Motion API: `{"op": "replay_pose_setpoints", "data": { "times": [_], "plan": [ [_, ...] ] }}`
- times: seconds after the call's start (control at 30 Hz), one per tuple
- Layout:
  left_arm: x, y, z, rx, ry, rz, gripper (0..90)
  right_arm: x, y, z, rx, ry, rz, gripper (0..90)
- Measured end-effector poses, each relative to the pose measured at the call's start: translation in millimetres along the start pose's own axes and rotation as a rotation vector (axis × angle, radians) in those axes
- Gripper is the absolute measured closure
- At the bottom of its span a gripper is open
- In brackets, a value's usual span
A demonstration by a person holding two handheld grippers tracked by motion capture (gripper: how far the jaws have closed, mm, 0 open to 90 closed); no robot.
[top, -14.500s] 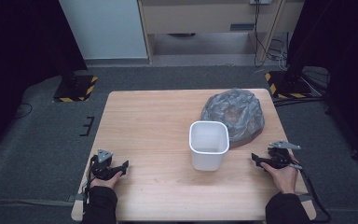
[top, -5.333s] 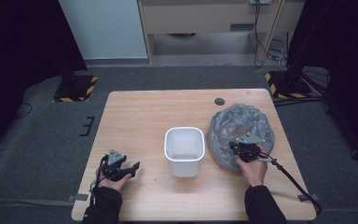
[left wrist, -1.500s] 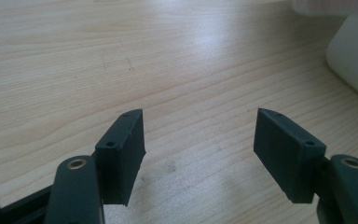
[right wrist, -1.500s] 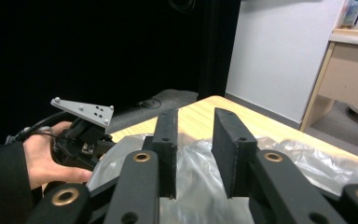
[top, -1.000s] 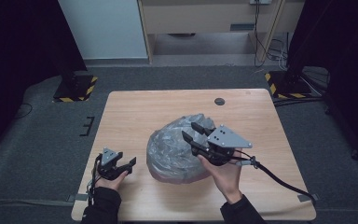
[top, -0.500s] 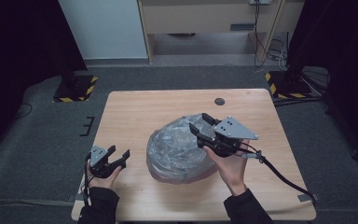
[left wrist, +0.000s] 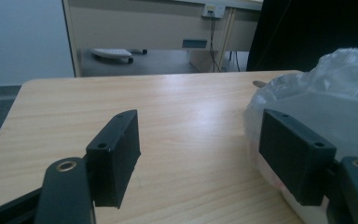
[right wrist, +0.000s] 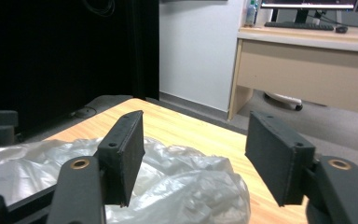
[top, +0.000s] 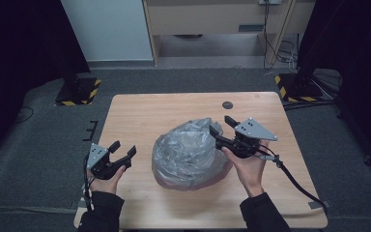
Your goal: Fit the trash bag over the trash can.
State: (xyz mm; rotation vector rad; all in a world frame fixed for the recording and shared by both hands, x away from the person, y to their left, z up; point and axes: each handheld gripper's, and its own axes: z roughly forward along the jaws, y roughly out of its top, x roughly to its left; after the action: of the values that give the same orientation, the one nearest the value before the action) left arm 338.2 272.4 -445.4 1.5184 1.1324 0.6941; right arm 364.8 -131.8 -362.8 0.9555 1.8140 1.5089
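Right gripper (top: 221,126) just opened off bag (top: 188,152), left gripper (top: 121,151) open

From my seat at the remote station I see a pale wooden table (top: 140,116) standing on grey carpet (top: 43,145). Beyond it a white panel (top: 106,29) leans beside a beige desk (top: 207,19), with cables (top: 270,34) trailing down its right side. Black curtains (top: 24,43) close off both flanks. Two stand bases with yellow-black hazard tape (top: 79,94) sit on the floor either side (the right one partly hidden). On the desk top stand a monitor and a keyboard (right wrist: 303,25). The light is even and dim.
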Motion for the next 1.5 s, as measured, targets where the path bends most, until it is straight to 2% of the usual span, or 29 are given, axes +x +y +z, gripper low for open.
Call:
{"op": "replay_pose_setpoints", "data": {
  "times": [0.1,0.3,0.5,0.67,0.77,1.0,1.13,1.23,1.33,1.47,1.5],
  "plan": [
    [-11.4,9.0,5.9,-0.014,-0.023,0.003,28.2,-6.0,-5.9,2.4,0.011,-0.005,0.017,33.5],
    [-41.8,20.7,16.4,-0.011,-0.093,0.011,26.2,-8.6,-17.5,7.6,0.054,-0.007,0.008,29.0],
    [-60.3,15.0,19.1,0.029,-0.122,0.052,25.4,-4.7,-33.3,10.4,0.096,0.013,-0.008,26.5],
    [-63.9,3.5,17.1,0.064,-0.13,0.071,25.1,-1.6,-49.1,11.2,0.12,0.033,-0.012,26.3],
    [-64.0,-0.9,14.9,0.066,-0.125,0.079,25.0,-0.3,-55.7,12.7,0.145,0.04,-0.014,26.7],
    [-65.3,-11.6,14.2,0.076,-0.106,0.106,25.1,3.2,-65.0,12.0,0.133,0.06,-0.011,27.4],
    [-66.5,-11.9,14.9,0.07,-0.108,0.109,25.1,1.4,-61.8,10.0,0.127,0.063,-0.012,28.2],
    [-66.3,-13.0,15.7,0.068,-0.107,0.106,25.1,-3.8,-52.9,6.8,0.091,0.067,0.015,30.0],
    [-66.0,-13.6,16.1,0.068,-0.107,0.107,25.1,-5.1,-47.2,5.6,0.072,0.068,0.021,31.0],
    [-66.1,-14.1,16.6,0.068,-0.108,0.105,25.1,-3.3,-35.4,4.3,0.031,0.09,0.047,33.0],
    [-66.3,-14.2,16.6,0.067,-0.107,0.105,25.1,0.0,-30.5,3.9,0.022,0.108,0.057,33.6]
  ]
}}
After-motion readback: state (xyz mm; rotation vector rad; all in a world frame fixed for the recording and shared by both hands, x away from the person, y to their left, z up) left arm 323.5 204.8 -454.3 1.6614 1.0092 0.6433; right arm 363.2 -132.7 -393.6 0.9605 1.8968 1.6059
